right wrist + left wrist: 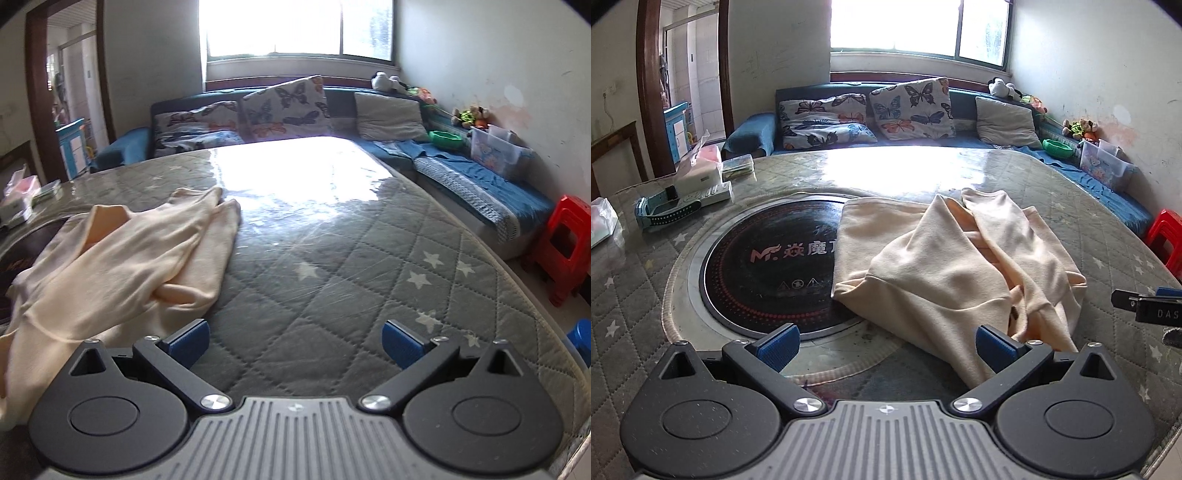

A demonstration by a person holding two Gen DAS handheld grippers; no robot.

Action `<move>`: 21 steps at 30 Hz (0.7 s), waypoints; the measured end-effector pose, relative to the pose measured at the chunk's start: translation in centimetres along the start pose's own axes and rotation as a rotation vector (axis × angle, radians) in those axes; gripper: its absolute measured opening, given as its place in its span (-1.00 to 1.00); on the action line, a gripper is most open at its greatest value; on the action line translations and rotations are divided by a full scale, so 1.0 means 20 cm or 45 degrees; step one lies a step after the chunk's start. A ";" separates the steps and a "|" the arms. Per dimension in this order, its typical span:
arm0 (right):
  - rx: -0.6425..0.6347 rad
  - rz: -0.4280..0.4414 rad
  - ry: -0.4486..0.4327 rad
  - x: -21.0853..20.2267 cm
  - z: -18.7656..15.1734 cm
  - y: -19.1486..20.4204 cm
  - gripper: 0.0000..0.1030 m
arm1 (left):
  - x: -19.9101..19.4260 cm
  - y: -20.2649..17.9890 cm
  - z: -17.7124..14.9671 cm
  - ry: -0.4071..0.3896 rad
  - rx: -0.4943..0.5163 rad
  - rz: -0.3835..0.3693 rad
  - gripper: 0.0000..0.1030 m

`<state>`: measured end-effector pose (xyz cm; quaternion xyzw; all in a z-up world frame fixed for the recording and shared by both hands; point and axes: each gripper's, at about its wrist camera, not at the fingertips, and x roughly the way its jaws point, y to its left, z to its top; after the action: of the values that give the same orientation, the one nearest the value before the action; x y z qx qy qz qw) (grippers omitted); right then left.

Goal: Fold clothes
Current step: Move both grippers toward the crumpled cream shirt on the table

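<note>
Lying crumpled on the desk (pixel 332 258): one cream garment (pixel 945 273), loosely heaped, not flat, no clean fold lines. Its far edge overlaps the round black cooktop (pixel 764 266) set in the desk; the rest sits on the quilted grey cover.

Left tongs (pixel 886 345): spread wide, holding nothing. From the left wrist view the garment fills 12 to 2 o'clock; the near hem runs down to the right blue pad and seems to touch it, but no cloth sits between the pads. The tip of the other tool shows at 3 o'clock.

Right tongs (pixel 295 341): also spread wide, holding nothing, over bare desk cover. Garment sits at 9 to 11 o'clock from that view; a loose flap comes close to the left pad, contact unclear.

Step in hand, my read: between grasps. The bunched layers fit either a garment waiting to be laid out or one dropped mid-fold; can't tell which from this. Either way it isn't a neat folded stack.

Next grasp needs: a single edge or corner, not a bundle of layers. Fabric is soft and thin, so pads must pinch low against the desk. The slick desk cover means cloth may slide when pulled.

Clutter at 10 o'clock in the left view (tissue box (pixel 700 168), power strip (pixel 705 194)) is well apart from the garment.
</note>
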<state>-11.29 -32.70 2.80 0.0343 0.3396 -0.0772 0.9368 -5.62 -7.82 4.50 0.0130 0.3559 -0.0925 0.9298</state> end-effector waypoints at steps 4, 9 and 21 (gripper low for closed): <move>-0.022 0.024 -0.009 -0.04 -0.01 0.03 0.93 | -0.02 -0.02 -0.01 0.000 0.009 -0.001 1.00; -0.027 0.055 -0.003 -0.07 -0.03 0.05 0.93 | -0.04 -0.04 -0.01 -0.001 0.014 -0.009 1.00; -0.075 0.090 -0.005 -0.12 -0.05 0.11 0.92 | -0.04 -0.08 -0.01 0.005 0.020 -0.020 1.00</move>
<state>-13.30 -30.05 3.61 0.0186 0.3386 -0.0341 0.9401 -6.63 -9.24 4.91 0.0177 0.3571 -0.1028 0.9282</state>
